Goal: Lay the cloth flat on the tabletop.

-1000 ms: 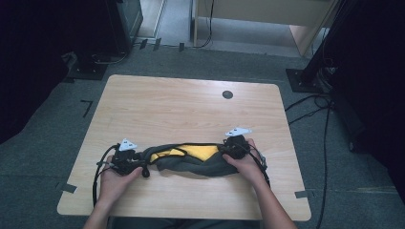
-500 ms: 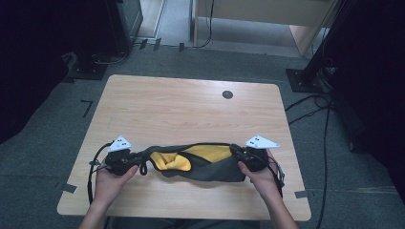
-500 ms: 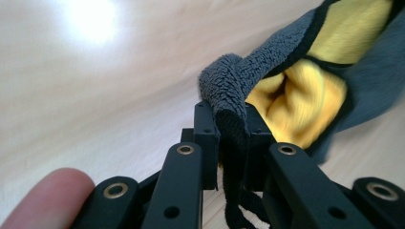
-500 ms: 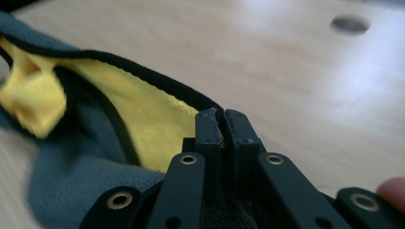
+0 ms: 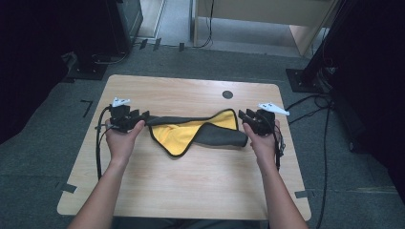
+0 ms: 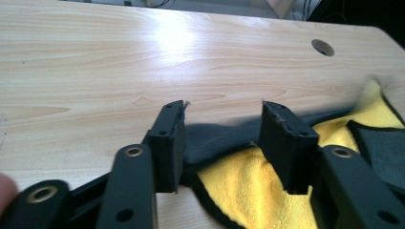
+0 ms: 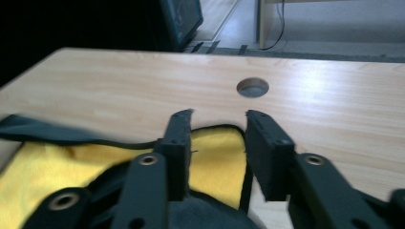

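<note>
l tool [image 6: 223, 138] open, r tool [image 7: 217, 152] open, cloth [image 5: 193, 133] loose btwn

One black-and-yellow cloth [image 5: 196, 133] lies on one wooden bench [image 5: 191, 191], flanked by two hand-held grippers: left [image 5: 143, 116], right [image 5: 242, 116].

Cloth [image 5: 200, 133] was dark grey-black outside, bright yellow inside, with black edging along the hem. Table [image 5: 191, 191] was pale wood grain with a dark round hole [image 5: 228, 94]; both grippers, left [image 5: 141, 116] and right [image 5: 242, 115], were black with grey-white top plates. Floor [image 5: 43, 152] was grey carpet with black tape marks.
</note>
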Demonstrator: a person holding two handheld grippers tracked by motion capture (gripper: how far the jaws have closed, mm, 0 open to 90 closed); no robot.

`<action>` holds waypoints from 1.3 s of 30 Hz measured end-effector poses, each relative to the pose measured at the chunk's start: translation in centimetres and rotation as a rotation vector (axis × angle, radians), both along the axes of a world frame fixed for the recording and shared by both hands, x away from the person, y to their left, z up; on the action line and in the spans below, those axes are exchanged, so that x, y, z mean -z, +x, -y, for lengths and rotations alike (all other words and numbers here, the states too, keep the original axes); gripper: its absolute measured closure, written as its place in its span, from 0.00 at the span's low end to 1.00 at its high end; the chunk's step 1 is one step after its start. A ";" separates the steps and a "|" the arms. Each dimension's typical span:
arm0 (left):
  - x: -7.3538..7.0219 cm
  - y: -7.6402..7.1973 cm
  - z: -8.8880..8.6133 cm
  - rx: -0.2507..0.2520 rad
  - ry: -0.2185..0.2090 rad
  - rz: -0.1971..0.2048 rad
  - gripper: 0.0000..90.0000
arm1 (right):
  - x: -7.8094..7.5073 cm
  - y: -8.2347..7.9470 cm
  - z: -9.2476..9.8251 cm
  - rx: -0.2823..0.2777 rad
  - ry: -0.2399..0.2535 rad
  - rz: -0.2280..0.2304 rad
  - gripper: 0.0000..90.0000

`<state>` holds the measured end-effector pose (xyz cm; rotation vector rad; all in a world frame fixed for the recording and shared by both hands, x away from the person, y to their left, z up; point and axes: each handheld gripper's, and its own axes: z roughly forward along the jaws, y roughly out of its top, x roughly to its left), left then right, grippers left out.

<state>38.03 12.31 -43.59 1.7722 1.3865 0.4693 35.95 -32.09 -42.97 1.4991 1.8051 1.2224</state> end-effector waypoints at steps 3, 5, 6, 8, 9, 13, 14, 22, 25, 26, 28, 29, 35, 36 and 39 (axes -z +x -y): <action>2.1 -1.0 0.0 0.025 0.028 -0.043 0.55 | 2.3 -0.4 0.5 -0.014 -0.025 -0.058 0.63; 2.6 -1.5 0.2 0.033 0.018 -0.050 0.55 | 2.9 -0.5 0.7 -0.013 -0.013 -0.082 0.62; 3.3 -2.7 1.0 0.078 0.026 -0.049 0.55 | 3.9 -0.6 0.9 -0.006 0.000 -0.116 0.62; 3.6 -4.0 2.4 0.136 0.041 -0.039 0.56 | 4.5 -0.5 0.7 -0.014 0.013 -0.141 0.62; 3.6 -4.0 2.4 0.136 0.041 -0.039 0.56 | 4.7 -0.4 0.5 -0.017 0.002 -0.155 0.62; 4.4 -6.7 6.2 0.298 0.097 -0.045 0.55 | 6.0 -0.2 -0.2 0.029 -0.060 -0.252 0.61; 4.7 -7.1 7.0 0.328 0.120 -0.046 0.54 | 6.3 -0.3 -0.3 0.031 -0.065 -0.270 0.60; 7.2 -7.7 9.2 0.332 0.278 -0.045 0.64 | 7.9 -2.1 0.5 0.026 -0.071 -0.279 0.80; 7.1 -7.9 9.2 0.334 0.328 -0.026 0.84 | 7.9 -2.5 0.2 -0.017 -0.087 -0.257 0.93; 7.1 -7.9 9.1 0.338 0.316 -0.030 0.92 | 7.8 -2.7 0.1 -0.024 -0.111 -0.240 0.95; 7.0 -8.0 8.3 0.351 0.289 -0.048 0.94 | 7.4 -3.3 -0.2 -0.048 -0.118 -0.204 0.96; 7.0 -8.1 7.8 0.359 0.275 -0.055 0.95 | 7.1 -3.6 -0.2 -0.065 -0.122 -0.184 0.96; 7.0 -9.8 3.6 0.424 0.258 -0.049 0.95 | 6.2 -7.5 0.3 -0.219 -0.188 -0.045 0.96; 7.0 -10.0 3.0 0.427 0.255 -0.052 0.95 | 6.3 -8.2 0.4 -0.239 -0.218 -0.042 0.96; 7.0 -10.8 1.3 0.431 0.244 -0.055 0.95 | 6.9 -10.1 0.7 -0.299 -0.298 -0.026 0.96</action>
